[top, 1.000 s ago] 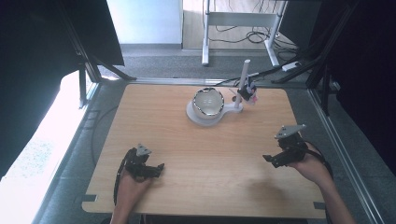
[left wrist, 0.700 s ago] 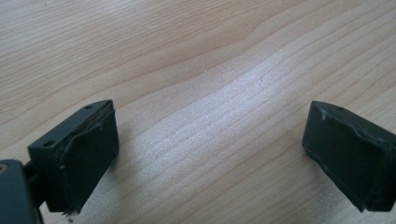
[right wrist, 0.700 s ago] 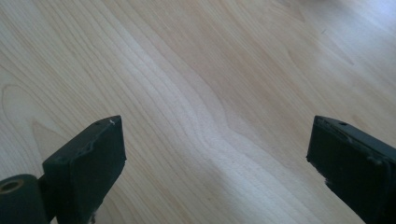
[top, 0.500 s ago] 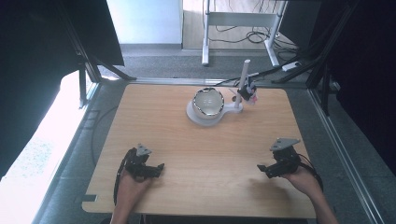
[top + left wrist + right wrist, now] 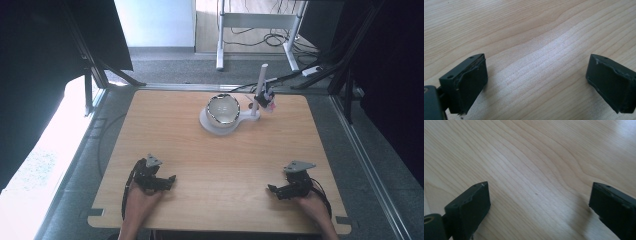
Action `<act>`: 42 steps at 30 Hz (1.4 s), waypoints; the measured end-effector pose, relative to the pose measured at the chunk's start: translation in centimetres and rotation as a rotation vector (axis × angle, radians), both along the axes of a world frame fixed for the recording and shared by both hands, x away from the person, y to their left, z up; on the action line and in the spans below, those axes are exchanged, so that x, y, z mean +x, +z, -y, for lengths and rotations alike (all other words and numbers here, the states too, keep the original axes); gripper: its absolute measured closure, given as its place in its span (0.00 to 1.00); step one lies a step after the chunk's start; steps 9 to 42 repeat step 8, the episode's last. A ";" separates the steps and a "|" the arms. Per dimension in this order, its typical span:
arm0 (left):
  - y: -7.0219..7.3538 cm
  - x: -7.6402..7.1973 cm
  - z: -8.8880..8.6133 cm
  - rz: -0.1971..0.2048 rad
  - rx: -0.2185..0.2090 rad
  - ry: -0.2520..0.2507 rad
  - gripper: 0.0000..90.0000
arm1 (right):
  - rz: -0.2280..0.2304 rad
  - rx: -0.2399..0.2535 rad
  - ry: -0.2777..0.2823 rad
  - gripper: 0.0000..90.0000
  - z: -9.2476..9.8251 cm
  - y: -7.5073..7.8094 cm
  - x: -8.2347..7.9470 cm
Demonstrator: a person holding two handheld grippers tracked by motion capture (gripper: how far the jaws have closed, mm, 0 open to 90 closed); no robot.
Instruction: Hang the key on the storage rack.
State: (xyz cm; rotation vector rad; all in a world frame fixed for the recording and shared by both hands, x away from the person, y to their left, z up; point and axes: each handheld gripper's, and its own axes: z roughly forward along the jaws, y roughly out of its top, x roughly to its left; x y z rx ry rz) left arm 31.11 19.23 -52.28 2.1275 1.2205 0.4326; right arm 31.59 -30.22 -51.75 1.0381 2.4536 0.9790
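Observation:
A shiny metal bowl [image 5: 223,109] sits on a white stand base [image 5: 212,124] at the far middle of the wooden table [image 5: 220,160]. A white post [image 5: 259,86] with a small black clamp [image 5: 264,96] rises beside it. My left gripper [image 5: 170,181] rests low at the near left, held by a hand, its jaws wide apart over bare wood [image 5: 536,65]. My right gripper [image 5: 272,190] lies at the near right, also open, nothing but wood [image 5: 536,192] between its jaws. Both grippers are far from the bowl.
Black frame legs and dark curtains flank the table. Cables [image 5: 260,35] lie on the floor beyond the far edge, near a white frame [image 5: 255,20]. The table's near edge has small notches at both corners.
My right gripper has moved toward the near edge and lowered to the table. The left gripper has stayed put.

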 end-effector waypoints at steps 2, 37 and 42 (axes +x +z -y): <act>0.0 0.0 0.0 0.000 0.000 0.000 0.04 | 0.000 0.023 -0.009 0.02 0.1 -0.3 0.0; 0.0 0.0 0.0 0.000 0.000 0.000 0.04 | -0.005 0.017 -0.021 0.00 0.0 -0.3 0.0; 0.0 0.0 0.0 0.000 0.000 0.000 0.04 | -0.005 0.017 -0.021 0.00 0.0 -0.3 0.0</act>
